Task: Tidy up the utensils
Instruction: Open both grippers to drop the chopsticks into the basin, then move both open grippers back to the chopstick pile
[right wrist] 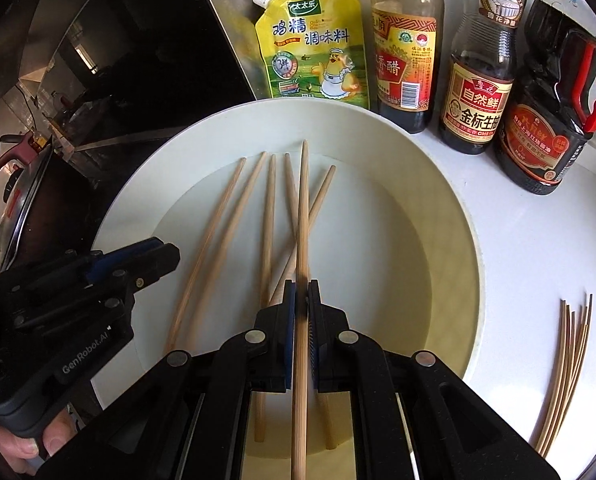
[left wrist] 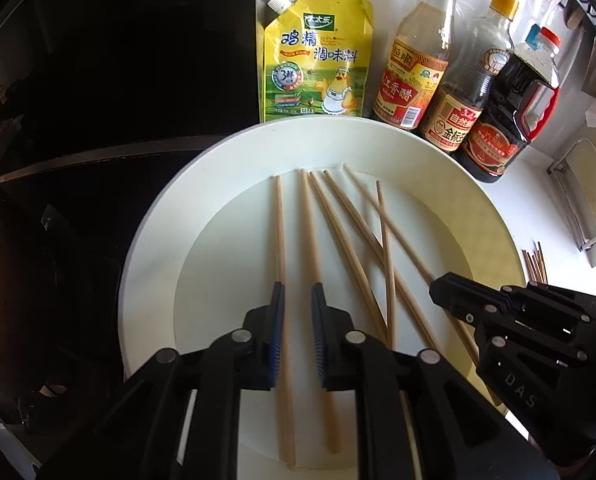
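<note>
Right gripper (right wrist: 302, 292): fingers clamp one chopstick (right wrist: 303, 216) above the plate (right wrist: 438, 184). Left gripper (left wrist: 298, 292): fingers narrow, empty, a loose chopstick (left wrist: 279, 224) beside its left finger. Likely gathering step; next, close on that stick.

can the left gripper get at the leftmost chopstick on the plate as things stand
Probably yes. The left gripper hangs over the plate with the leftmost chopstick by its left finger, nothing covering it; the right gripper sits off to the side.
</note>
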Demonstrator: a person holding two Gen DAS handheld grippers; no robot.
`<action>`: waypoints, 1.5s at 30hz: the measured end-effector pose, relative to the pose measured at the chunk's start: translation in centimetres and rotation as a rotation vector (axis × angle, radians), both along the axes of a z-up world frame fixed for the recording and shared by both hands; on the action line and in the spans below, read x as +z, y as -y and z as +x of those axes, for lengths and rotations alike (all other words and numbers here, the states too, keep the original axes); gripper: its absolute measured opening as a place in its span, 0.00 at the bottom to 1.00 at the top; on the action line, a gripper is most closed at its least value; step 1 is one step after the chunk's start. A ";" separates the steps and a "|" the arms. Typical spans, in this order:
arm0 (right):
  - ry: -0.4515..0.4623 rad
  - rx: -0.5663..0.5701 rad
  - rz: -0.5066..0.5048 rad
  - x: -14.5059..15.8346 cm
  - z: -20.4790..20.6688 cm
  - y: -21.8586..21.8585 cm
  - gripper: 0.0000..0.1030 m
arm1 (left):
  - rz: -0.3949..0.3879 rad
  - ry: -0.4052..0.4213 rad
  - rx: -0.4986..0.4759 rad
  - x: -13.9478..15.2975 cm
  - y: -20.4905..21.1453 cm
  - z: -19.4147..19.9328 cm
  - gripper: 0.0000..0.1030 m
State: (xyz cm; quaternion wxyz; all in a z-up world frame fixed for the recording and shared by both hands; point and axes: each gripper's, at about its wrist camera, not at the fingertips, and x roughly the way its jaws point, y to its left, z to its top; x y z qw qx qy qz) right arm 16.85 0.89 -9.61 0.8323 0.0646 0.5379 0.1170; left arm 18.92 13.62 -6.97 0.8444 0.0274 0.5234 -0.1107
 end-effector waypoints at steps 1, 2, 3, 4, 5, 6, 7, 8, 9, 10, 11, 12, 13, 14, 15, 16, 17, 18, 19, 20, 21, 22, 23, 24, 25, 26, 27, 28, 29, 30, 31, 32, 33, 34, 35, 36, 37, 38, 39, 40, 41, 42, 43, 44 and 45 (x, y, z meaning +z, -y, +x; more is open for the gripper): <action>0.006 -0.005 0.000 0.2 -0.1 0.1 0.13 | -0.003 0.005 0.005 0.2 -0.2 0.0 0.22; 0.016 -0.009 -0.005 0.4 -0.3 0.2 0.15 | -0.004 0.010 0.010 0.3 -0.3 0.0 0.26; 0.024 -0.010 -0.011 0.6 -0.4 0.3 0.15 | -0.005 0.015 0.016 0.5 -0.5 0.0 0.28; 0.029 -0.012 -0.013 0.9 -0.5 0.4 0.15 | -0.005 0.022 0.021 0.7 -0.7 0.0 0.31; 0.034 -0.014 -0.013 1.1 -0.7 0.6 0.15 | -0.005 0.027 0.026 0.9 -0.9 0.0 0.34; 0.038 -0.017 -0.012 1.3 -0.9 0.7 0.15 | -0.005 0.033 0.031 1.1 -1.0 0.0 0.35; 0.040 -0.019 -0.012 1.5 -1.0 0.8 0.15 | -0.006 0.038 0.034 1.3 -1.2 -0.1 0.36; 0.041 -0.020 -0.012 1.7 -1.1 0.9 0.15 | -0.008 0.042 0.038 1.4 -1.3 -0.1 0.38; 0.042 -0.020 -0.010 1.8 -1.2 1.0 0.15 | -0.011 0.046 0.042 1.6 -1.4 -0.2 0.39; 0.043 -0.020 -0.007 2.0 -1.4 1.1 0.15 | -0.013 0.049 0.046 1.7 -1.5 -0.4 0.41; 0.044 -0.020 -0.007 2.2 -1.6 1.2 0.15 | -0.015 0.052 0.049 1.9 -1.5 -0.5 0.43; 0.046 -0.021 -0.008 2.4 -1.8 1.4 0.16 | -0.017 0.054 0.052 2.0 -1.6 -0.7 0.44; 0.047 -0.021 -0.009 2.6 -2.0 1.5 0.17 | -0.018 0.057 0.055 2.2 -1.6 -0.8 0.45; 0.050 -0.023 -0.010 2.9 -2.2 1.6 0.20 | -0.020 0.060 0.057 2.4 -1.6 -1.0 0.46; 0.055 -0.024 -0.010 3.2 -2.4 1.7 0.22 | -0.021 0.065 0.057 2.6 -1.6 -1.2 0.47; 0.061 -0.024 -0.010 3.5 -2.7 1.9 0.23 | -0.023 0.070 0.057 2.8 -1.6 -1.4 0.49; 0.068 -0.024 -0.009 3.9 -3.0 2.1 0.23 | -0.024 0.077 0.057 3.1 -1.6 -1.7 0.51; 0.075 -0.023 -0.008 4.2 -3.3 2.2 0.23 | -0.024 0.086 0.057 3.4 -1.6 -2.0 0.51; 0.085 -0.025 -0.008 4.6 -3.7 2.4 0.23 | -0.023 0.093 0.058 3.7 -1.6 -2.2 0.53; 0.093 -0.028 -0.007 4.9 -4.0 2.7 0.23 | -0.023 0.100 0.058 3.9 -1.6 -2.6 0.55; 0.100 -0.033 -0.006 5.2 -4.4 2.9 0.24 | -0.022 0.105 0.059 4.2 -1.6 -2.8 0.55; 0.104 -0.038 -0.002 5.4 -4.8 3.2 0.24 | -0.022 0.108 0.059 4.4 -1.5 -3.1 0.56; 0.109 -0.045 0.004 5.6 -5.2 3.5 0.26 | -0.021 0.109 0.058 4.5 -1.4 -3.4 0.56; 0.115 -0.054 0.010 5.8 -5.6 3.9 0.27 | -0.019 0.110 0.056 4.6 -1.3 -3.7 0.56; 0.120 -0.062 0.013 6.0 -5.9 4.3 0.27 | -0.018 0.110 0.054 4.8 -1.1 -4.0 0.56; 0.125 -0.072 0.015 6.1 -6.2 4.6 0.27 | -0.017 0.110 0.051 4.9 -0.9 -4.2 0.56; 0.130 -0.080 0.016 6.2 -6.6 5.0 0.27 | -0.018 0.111 0.049 5.0 -0.7 -4.5 0.56; 0.134 -0.089 0.015 6.4 -6.9 5.4 0.27 | -0.020 0.112 0.047 5.0 -0.4 -4.7 0.56; 0.136 -0.096 0.011 6.5 -7.2 5.8 0.27 | -0.023 0.109 0.045 5.0 -0.2 -4.9 0.56; 0.135 -0.104 0.007 6.6 -7.5 6.2 0.27 | -0.029 0.106 0.042 5.0 0.1 -5.0 0.56; 0.134 -0.111 0.002 6.6 -7.7 6.5 0.27 | -0.036 0.104 0.036 5.1 0.5 -5.1 0.56; 0.136 -0.121 -0.003 6.7 -7.9 6.9 0.27 | -0.039 0.103 0.029 5.1 0.8 -5.2 0.56; 0.139 -0.134 -0.010 6.8 -8.2 7.3 0.28 | -0.041 0.105 0.022 5.3 1.1 -5.3 0.56; 0.145 -0.149 -0.018 7.0 -8.6 7.8 0.28 | -0.045 0.112 0.015 5.5 1.3 -5.5 0.56; 0.155 -0.164 -0.021 7.3 -8.9 8.3 0.28 | -0.047 0.121 0.009 5.8 1.5 -5.7 0.56; 0.168 -0.179 -0.020 7.7 -9.3 8.7 0.28 | -0.047 0.132 0.004 6.2 1.7 -5.9 0.56; 0.180 -0.194 -0.015 8.0 -9.7 9.2 0.28 | -0.049 0.143 0.000 6.6 1.8 -6.2 0.56; 0.190 -0.203 -0.009 8.3 -10.1 9.6 0.30 | -0.051 0.155 -0.002 6.9 1.9 -6.4 0.57; 0.199 -0.205 -0.009 8.6 -10.5 9.8 0.33 | -0.051 0.164 -0.002 7.1 2.1 -6.6 0.59; 0.205 -0.203 -0.015 8.8 -10.9 10.1 0.34 | -0.053 0.166 -0.004 7.3 2.3 -6.8 0.60; 0.208 -0.202 -0.020 8.9 -11.3 10.3 0.36 | -0.055 0.165 -0.009 7.3 2.5 -7.1 0.60; 0.209 -0.205 -0.018 9.0 -11.7 10.7 0.35 | -0.051 0.165 -0.016 7.3 2.9 -7.3 0.60; 0.206 -0.213 -0.012 8.9 -12.1 11.1 0.35 | -0.044 0.164 -0.021 7.3 3.3 -7.5 0.60; 0.201 -0.223 -0.004 8.9 -12.5 11.6 0.35 | -0.040 0.162 -0.028 7.3 3.8 -7.9 0.60; 0.197 -0.230 0.005 8.8 -12.9 12.1 0.35 | -0.042 0.159 -0.034 7.3 4.1 -8.2 0.60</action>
